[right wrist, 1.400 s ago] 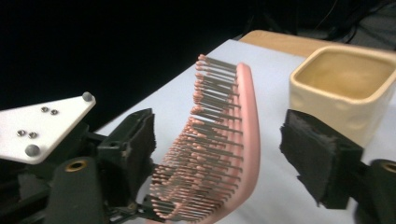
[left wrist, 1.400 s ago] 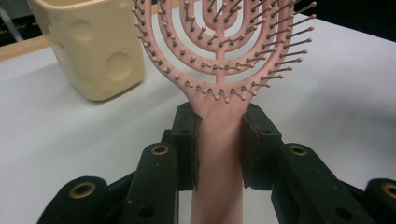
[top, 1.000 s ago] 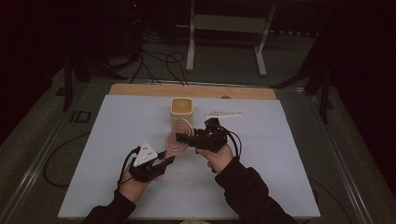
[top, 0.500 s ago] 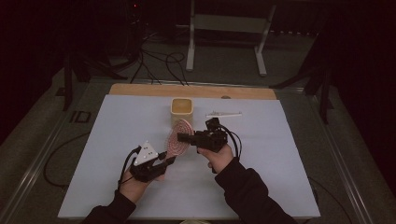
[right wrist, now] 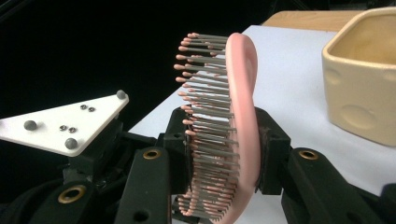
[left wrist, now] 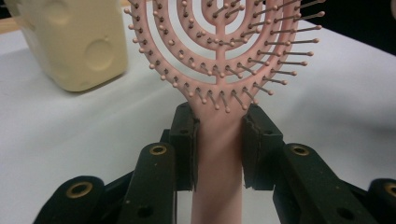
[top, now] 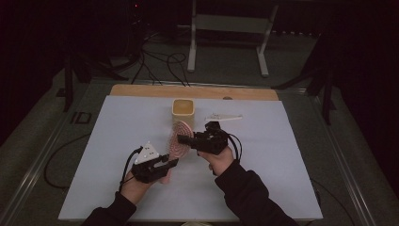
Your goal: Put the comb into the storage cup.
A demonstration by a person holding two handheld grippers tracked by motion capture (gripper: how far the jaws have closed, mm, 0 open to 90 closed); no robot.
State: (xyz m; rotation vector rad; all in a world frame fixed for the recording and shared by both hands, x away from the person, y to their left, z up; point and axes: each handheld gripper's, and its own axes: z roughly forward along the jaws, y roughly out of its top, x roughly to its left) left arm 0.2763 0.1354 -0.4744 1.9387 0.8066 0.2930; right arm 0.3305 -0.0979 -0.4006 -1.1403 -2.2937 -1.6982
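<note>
Evidently the pink hairbrush (top: 180, 139) is held up over the bench's middle, just nearer than the cream cup (top: 183, 108): the left tool (left wrist: 218, 140) clamps its handle, while the right tool (right wrist: 224, 149), having just closed, pinches the bristled head, steadying both ends for a handover.

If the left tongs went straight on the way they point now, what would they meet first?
Probably the right tongs, clamped across the pink brush head that the left tongs hold by the handle; the cream cup sits off-line.

White table (top: 117, 141); cream cup (top: 183, 109) and white utensil (top: 224, 117) on it
</note>
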